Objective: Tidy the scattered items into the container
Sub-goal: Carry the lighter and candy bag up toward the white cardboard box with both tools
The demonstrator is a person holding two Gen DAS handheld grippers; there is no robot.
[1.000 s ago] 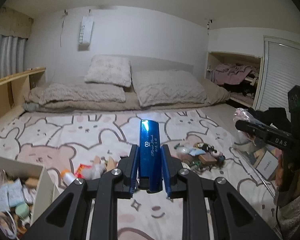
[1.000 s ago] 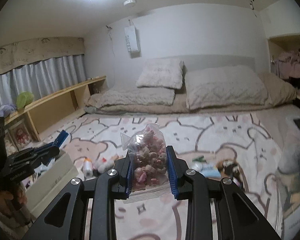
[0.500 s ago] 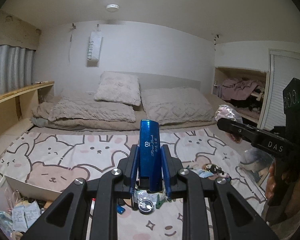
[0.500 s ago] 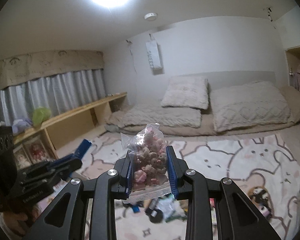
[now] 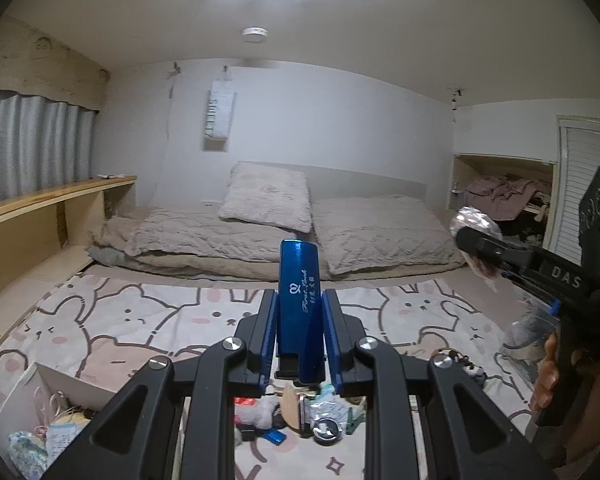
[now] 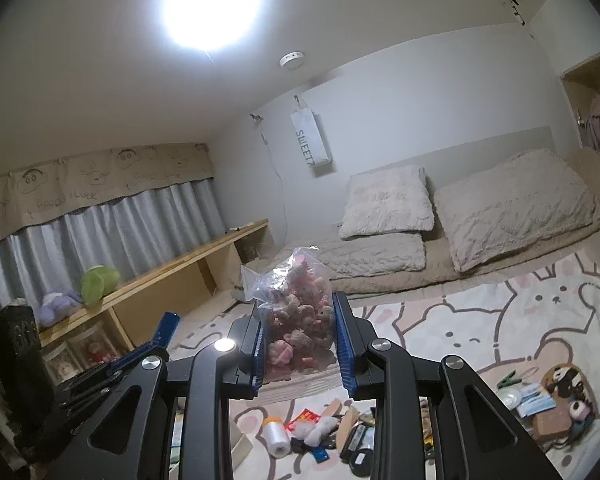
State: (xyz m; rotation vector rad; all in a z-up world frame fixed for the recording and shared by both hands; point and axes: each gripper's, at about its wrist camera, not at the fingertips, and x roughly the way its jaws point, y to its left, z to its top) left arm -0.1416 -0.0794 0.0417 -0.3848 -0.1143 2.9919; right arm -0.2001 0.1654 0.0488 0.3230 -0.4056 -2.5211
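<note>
A rug [image 5: 148, 320] with bunny and bear prints covers the floor before the bedding [image 5: 260, 236]. A white box [image 5: 66, 390], part filled, sits at the left wrist view's lower left. Loose clutter [image 6: 324, 428] lies on the rug beside it. The left gripper [image 5: 299, 332] is raised, jaws clamped on an upright blue case [image 5: 300, 304]. The right gripper [image 6: 298, 340], also raised, has its jaws clamped on a clear bag [image 6: 296, 320] of small pink toys
</note>
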